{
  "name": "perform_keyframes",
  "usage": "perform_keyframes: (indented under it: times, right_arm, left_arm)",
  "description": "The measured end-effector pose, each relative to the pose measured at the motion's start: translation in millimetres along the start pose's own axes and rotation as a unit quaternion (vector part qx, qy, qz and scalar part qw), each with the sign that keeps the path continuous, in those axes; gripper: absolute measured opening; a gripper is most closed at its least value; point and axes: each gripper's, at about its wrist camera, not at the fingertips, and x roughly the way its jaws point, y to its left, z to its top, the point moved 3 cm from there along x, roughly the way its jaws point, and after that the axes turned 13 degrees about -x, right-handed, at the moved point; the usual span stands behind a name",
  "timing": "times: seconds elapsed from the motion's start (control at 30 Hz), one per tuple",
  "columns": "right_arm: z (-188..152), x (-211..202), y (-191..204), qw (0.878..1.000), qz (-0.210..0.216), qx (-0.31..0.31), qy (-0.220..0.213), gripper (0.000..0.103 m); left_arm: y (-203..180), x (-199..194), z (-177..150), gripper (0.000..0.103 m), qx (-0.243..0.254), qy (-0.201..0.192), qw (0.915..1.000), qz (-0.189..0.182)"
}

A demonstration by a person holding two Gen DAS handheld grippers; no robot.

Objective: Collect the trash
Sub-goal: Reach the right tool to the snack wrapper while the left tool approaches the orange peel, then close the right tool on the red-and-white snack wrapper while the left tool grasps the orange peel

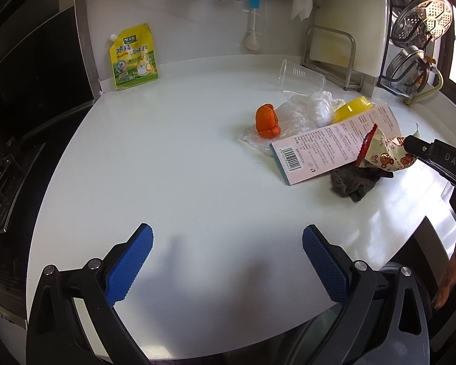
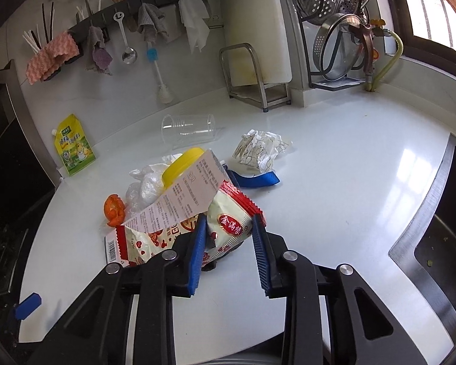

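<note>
Right now, closed on the snack wrapper (image 2: pixel 231 228) with the right gripper (image 2: pixel 228 231), blue pads (image 2: pixel 197 252) pinching its puffed corner from both sides, just ahead of the wrist camera. Looks light and crinkly, thin film with a serrated red seam; likely to slide or crumple under the pads, so better pinched across a flat seam edge than over the air-filled belly. Draped over the wrapper just beyond the fingertips, a long printed card box (image 2: pixel 182 194), stiff but light, liable to tip off once the wrapper lifts. Underneath, a dark rag (image 1: pixel 357 184), soft, no trouble. Further out past the pile: yellow lid (image 2: pixel 184 162), crumpled clear bag (image 2: pixel 149 184), orange toy (image 2: pixel 115 210), tipped clear cup (image 2: pixel 188 129) that would dent if squeezed hard, and a crumpled paper ball (image 2: pixel 260 150) off to the right.

Meanwhile, left gripper (image 1: pixel 228 243) spread wide with nothing between the pads, hovering over bare white counter (image 1: pixel 167 167), well short of the pile, which sits ahead and to its right.
</note>
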Motion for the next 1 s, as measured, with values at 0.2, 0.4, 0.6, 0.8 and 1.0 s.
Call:
perform_keyframes:
  times: [0.2, 0.4, 0.6, 0.8, 1.0]
  right_arm:
    - [-4.5, -19.6, -26.5, 1.0, -0.004, 0.017, -0.013, 0.029]
    - [-16.1, -28.8, -48.6, 0.999, -0.015, 0.024, -0.014, 0.029]
    - [-26.3, -33.1, -61.4, 0.999, -0.01, 0.034, -0.017, 0.029]
    - [-32.7, -30.4, -68.6, 0.999, 0.007, 0.051, -0.016, 0.029]
    - [-32.0, -32.1, -69.3, 0.998, 0.018, 0.052, -0.023, 0.029]
  left_arm:
    - [-6.9, 4.8, 7.4, 0.097, -0.001, -0.001, 1.0, -0.005]
    - [-11.3, 13.9, 38.2, 0.097, -0.018, -0.012, 0.9997, -0.014]
    - [-18.0, 39.3, 76.3, 0.097, -0.028, -0.02, 0.9993, -0.016]
    - [-23.0, 76.5, 96.6, 0.097, -0.037, 0.004, 0.9992, -0.012]
    - [-35.6, 99.3, 98.4, 0.096, -0.017, 0.018, 0.9997, -0.007]
